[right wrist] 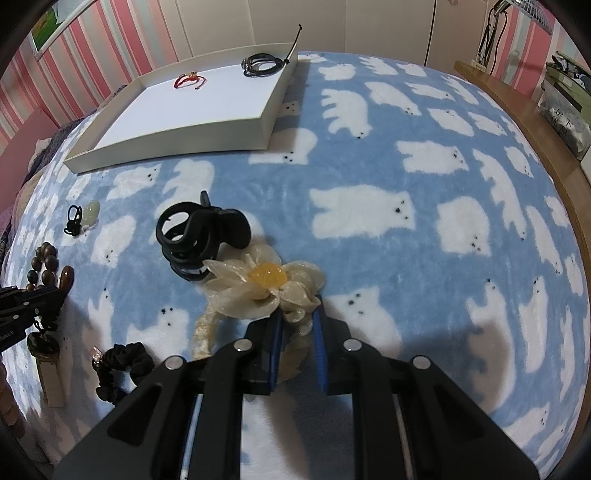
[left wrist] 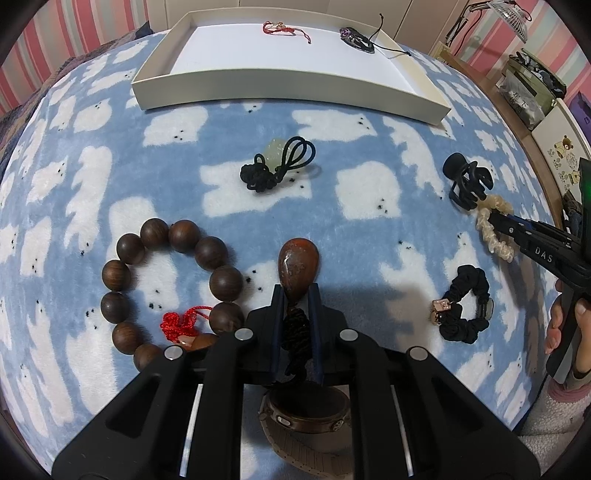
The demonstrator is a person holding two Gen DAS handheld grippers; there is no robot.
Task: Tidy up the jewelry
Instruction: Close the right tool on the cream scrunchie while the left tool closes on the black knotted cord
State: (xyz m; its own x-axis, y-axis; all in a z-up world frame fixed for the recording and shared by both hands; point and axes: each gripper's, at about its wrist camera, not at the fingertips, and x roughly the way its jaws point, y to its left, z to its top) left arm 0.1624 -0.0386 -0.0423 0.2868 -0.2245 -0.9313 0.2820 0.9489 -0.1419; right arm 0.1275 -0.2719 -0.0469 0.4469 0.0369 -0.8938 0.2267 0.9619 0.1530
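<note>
Now both pick-ups look made: the left gripper (left wrist: 295, 295) pinches the amber pendant's (left wrist: 298, 266) cord, the right gripper (right wrist: 298, 314) pinches the cream flower scrunchie (right wrist: 258, 291), both on the blanket (right wrist: 369, 147); next, carry to the tray (left wrist: 288, 94).

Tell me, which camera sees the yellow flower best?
The right wrist view. The cream flower scrunchie sits close and centred there, showing petals and amber middle, right before the right claw. The left wrist view shows only its ruffled band, far at the edge.

Pink striped wall (right wrist: 92, 48), white cupboard doors (right wrist: 258, 22), wooden ledge (right wrist: 517, 107), bear-print blue blanket (right wrist: 406, 155)
</note>
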